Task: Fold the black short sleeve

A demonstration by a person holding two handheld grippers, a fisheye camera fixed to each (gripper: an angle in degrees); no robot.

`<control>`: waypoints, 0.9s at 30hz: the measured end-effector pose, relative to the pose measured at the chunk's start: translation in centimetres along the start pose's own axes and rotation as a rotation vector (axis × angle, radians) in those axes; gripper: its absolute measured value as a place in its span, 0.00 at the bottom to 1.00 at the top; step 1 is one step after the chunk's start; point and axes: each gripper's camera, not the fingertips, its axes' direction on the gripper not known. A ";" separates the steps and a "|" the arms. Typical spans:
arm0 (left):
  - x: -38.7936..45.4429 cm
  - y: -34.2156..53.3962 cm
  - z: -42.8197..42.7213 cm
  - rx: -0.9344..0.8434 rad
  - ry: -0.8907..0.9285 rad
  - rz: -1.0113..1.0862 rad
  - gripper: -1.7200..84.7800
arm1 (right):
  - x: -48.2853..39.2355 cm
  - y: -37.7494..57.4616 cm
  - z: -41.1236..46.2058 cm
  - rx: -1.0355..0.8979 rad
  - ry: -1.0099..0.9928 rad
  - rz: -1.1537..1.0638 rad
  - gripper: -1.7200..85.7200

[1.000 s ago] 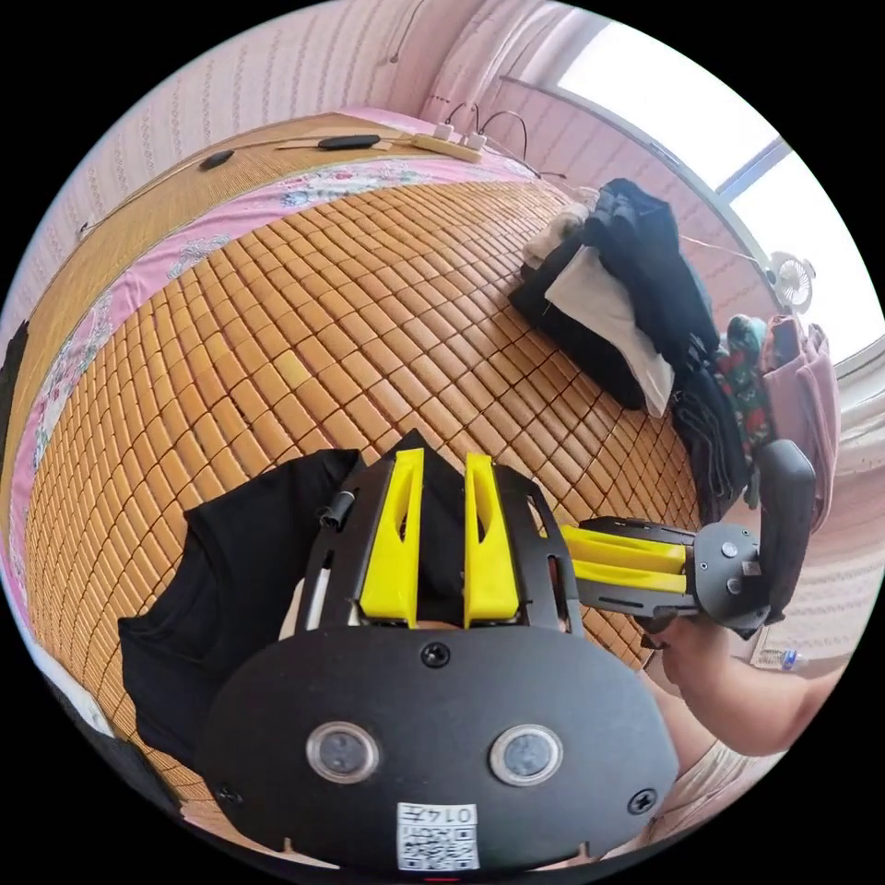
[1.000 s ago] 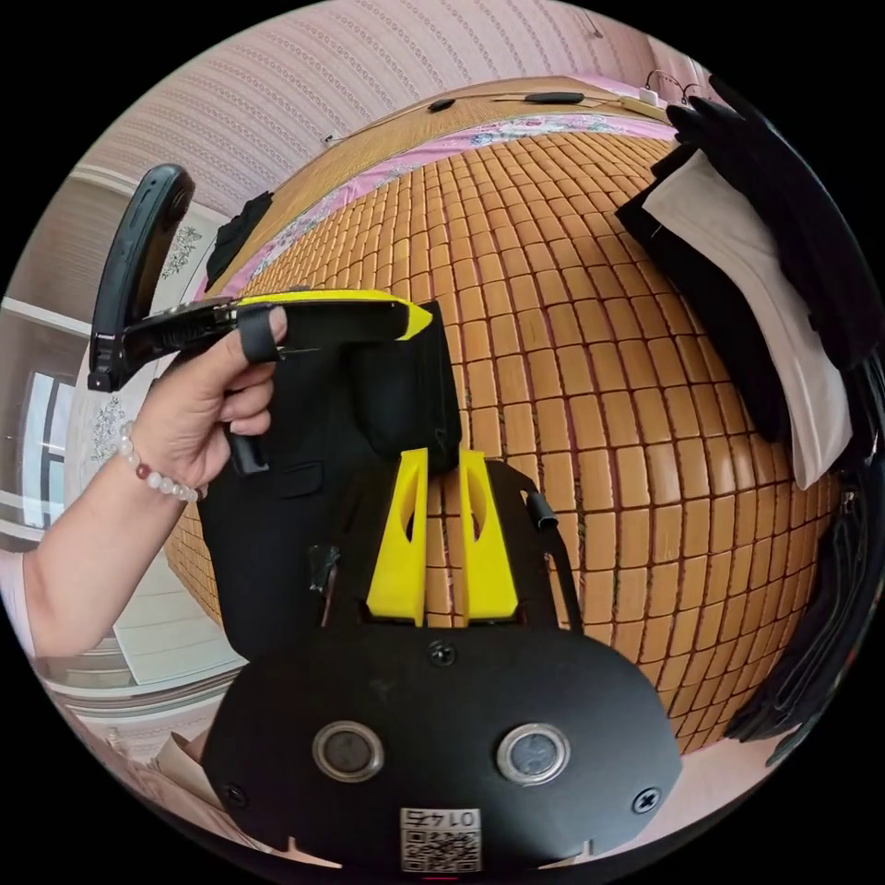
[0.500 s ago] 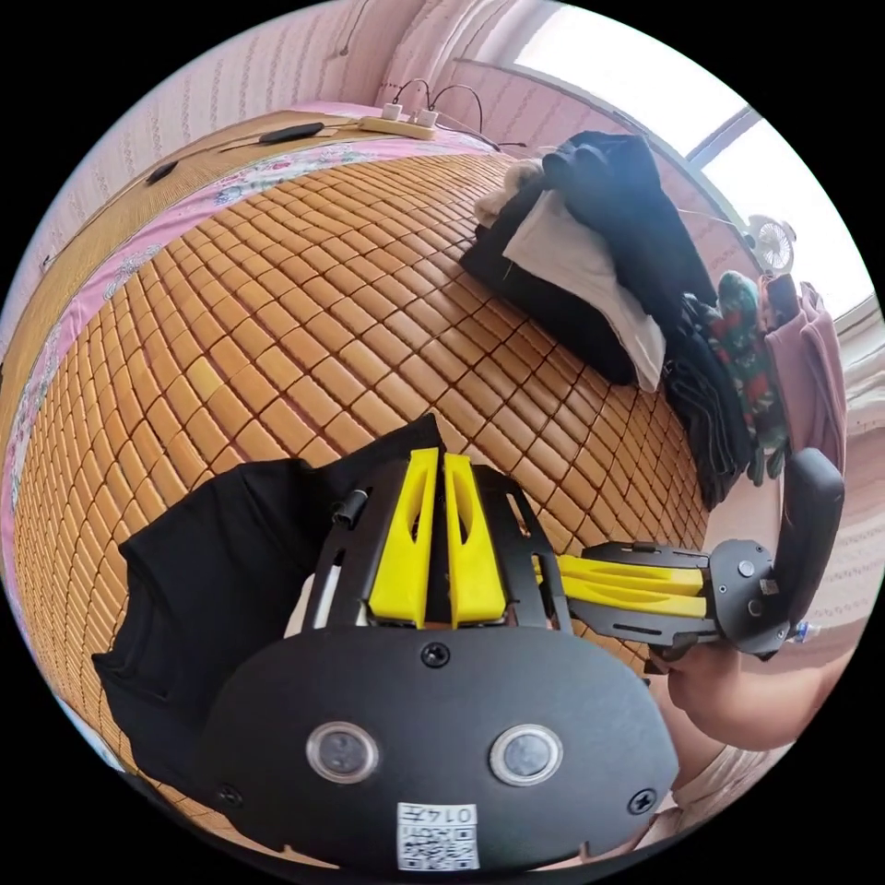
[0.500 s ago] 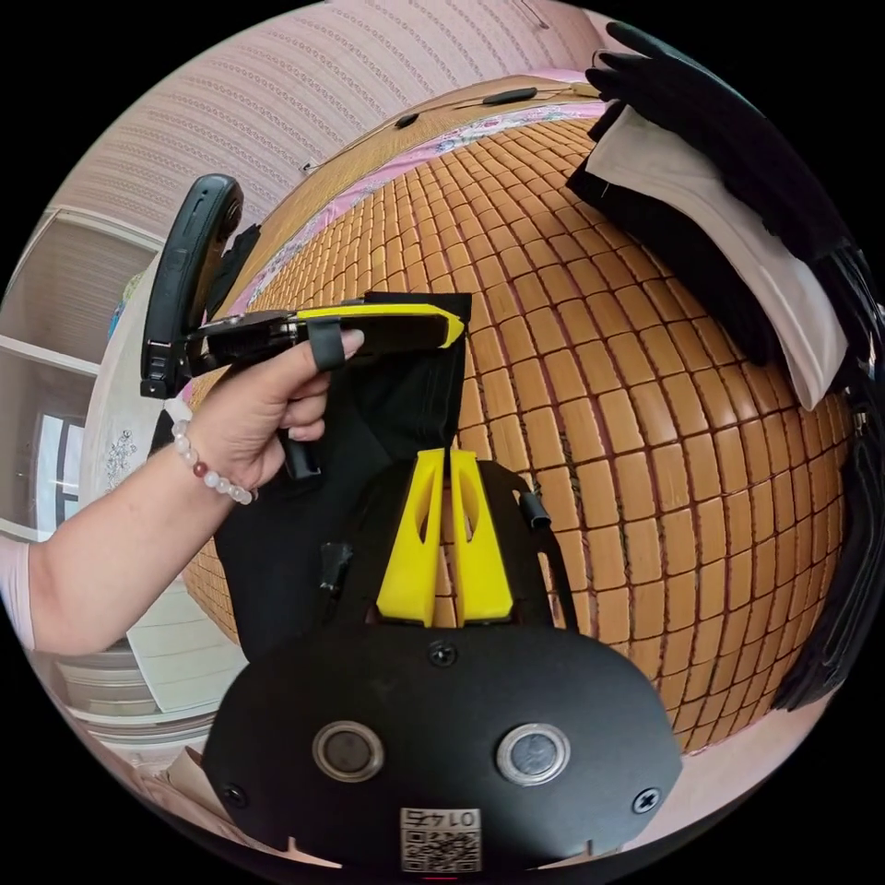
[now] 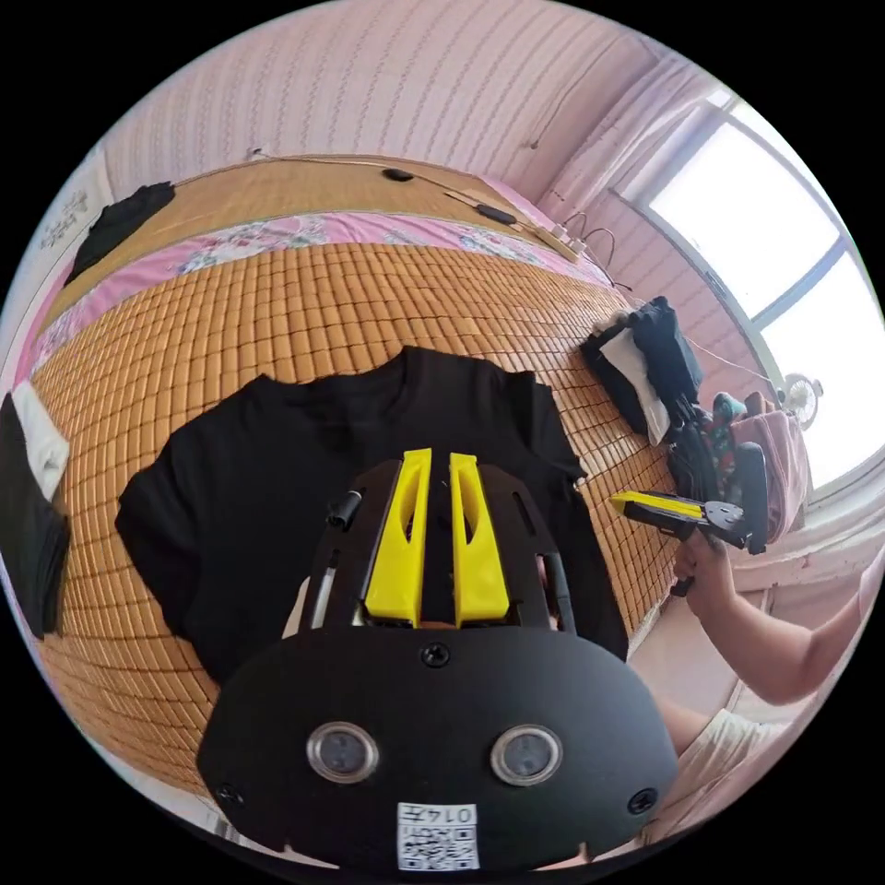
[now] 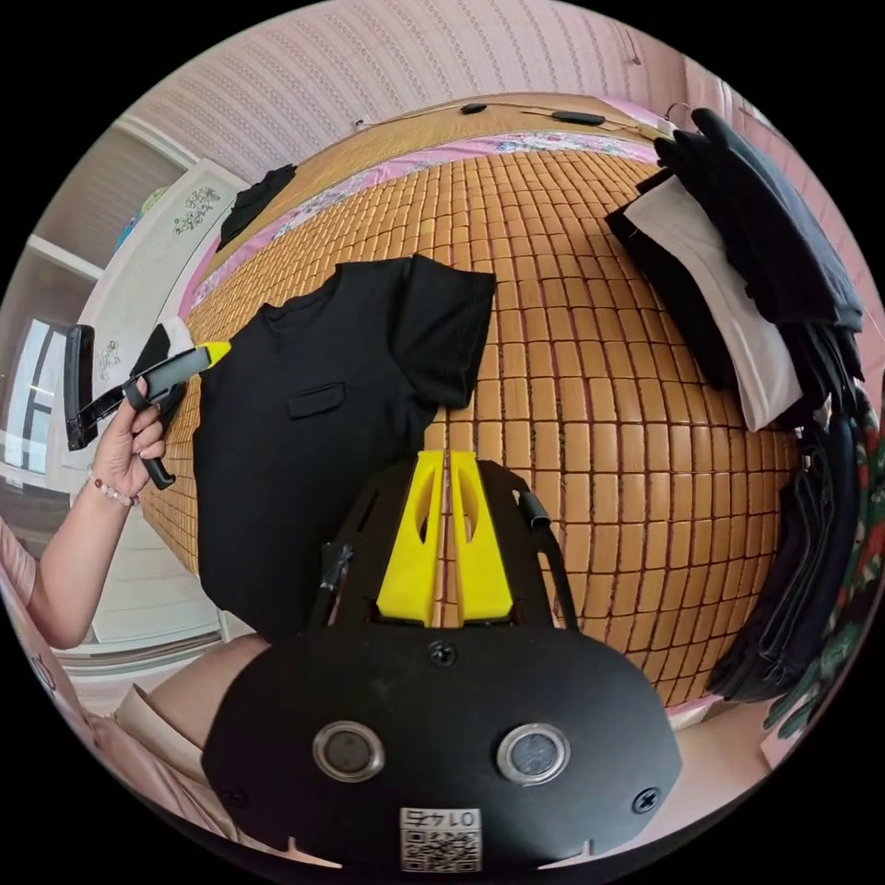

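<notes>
The black shirt (image 5: 304, 461) lies spread flat on the bamboo mat (image 5: 277, 295) of the bed, collar toward the far wall, both short sleeves out. The left gripper (image 5: 431, 461) hangs above the shirt's middle, its yellow fingers (image 5: 398, 535) narrow with a slim gap, holding nothing. The right gripper (image 6: 441, 461) hovers just beside the shirt's near sleeve, fingers (image 6: 413, 539) almost together, empty. A clothes pile (image 6: 737, 277) sits on the mat well apart from the shirt.
</notes>
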 end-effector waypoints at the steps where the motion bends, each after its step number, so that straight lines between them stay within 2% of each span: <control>1: -1.0 1.1 -0.5 -0.001 -0.011 -0.036 0.07 | -1.1 0.0 0.3 -0.023 0.010 -0.037 0.03; 9: -11.6 11.9 -6.1 0.051 -0.108 -0.394 0.07 | -11.6 -3.3 3.5 -0.091 -0.055 -0.291 0.03; 17: -18.1 16.5 -8.8 0.171 -0.138 -0.583 0.04 | -28.4 -9.5 8.6 -0.123 -0.170 -0.671 0.04; 21: -20.8 17.6 -8.9 0.208 -0.058 -0.637 0.05 | -35.1 -11.6 11.3 -0.157 -0.194 -0.765 0.07; 27: -23.2 18.6 -8.2 0.187 -0.011 -0.671 0.09 | -44.3 -13.5 16.1 -0.195 -0.070 -0.925 0.11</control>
